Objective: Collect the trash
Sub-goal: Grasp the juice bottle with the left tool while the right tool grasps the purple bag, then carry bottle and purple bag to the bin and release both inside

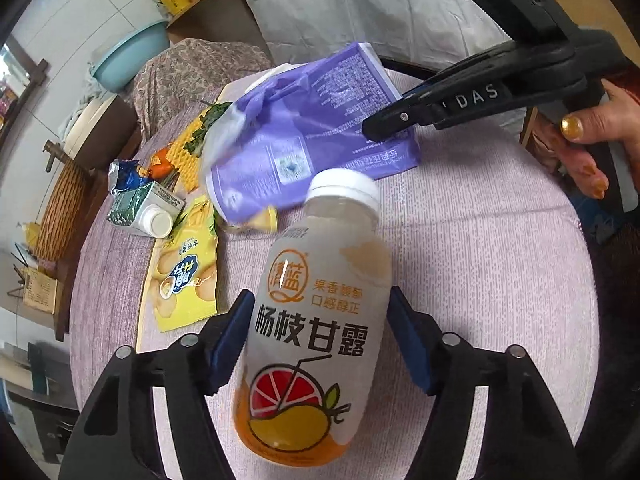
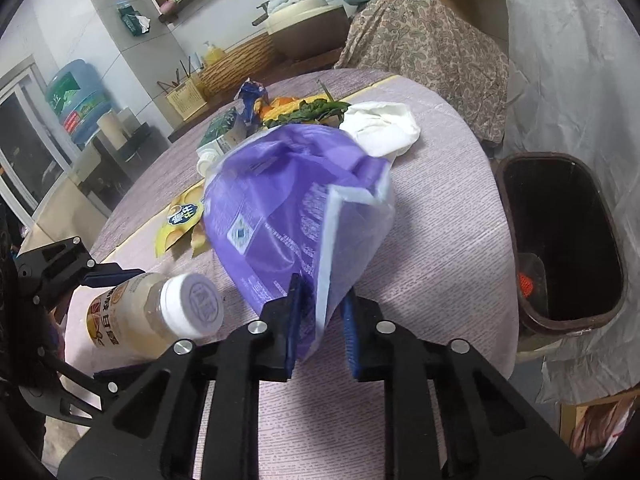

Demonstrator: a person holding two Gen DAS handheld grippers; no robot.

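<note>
My left gripper point(image 1: 320, 340) is shut on a white-capped juice bottle point(image 1: 316, 344) with an orange fruit label, held above the round table. The bottle also shows in the right wrist view point(image 2: 140, 316), with the left gripper point(image 2: 80, 276) around it. My right gripper point(image 2: 320, 324) is shut on the edge of a purple plastic package point(image 2: 288, 216), lifted over the table. In the left wrist view the package point(image 1: 312, 136) hangs from the right gripper point(image 1: 376, 128).
A dark trash bin point(image 2: 560, 240) stands beside the table at the right. On the table point(image 2: 440, 240) lie a yellow snack bag point(image 1: 184, 272), a green carton point(image 1: 144, 208), vegetable scraps point(image 2: 304, 110), a blue wrapper point(image 2: 252, 96) and a white tissue point(image 2: 380, 124). A cloth-covered chair point(image 2: 428, 52) stands behind.
</note>
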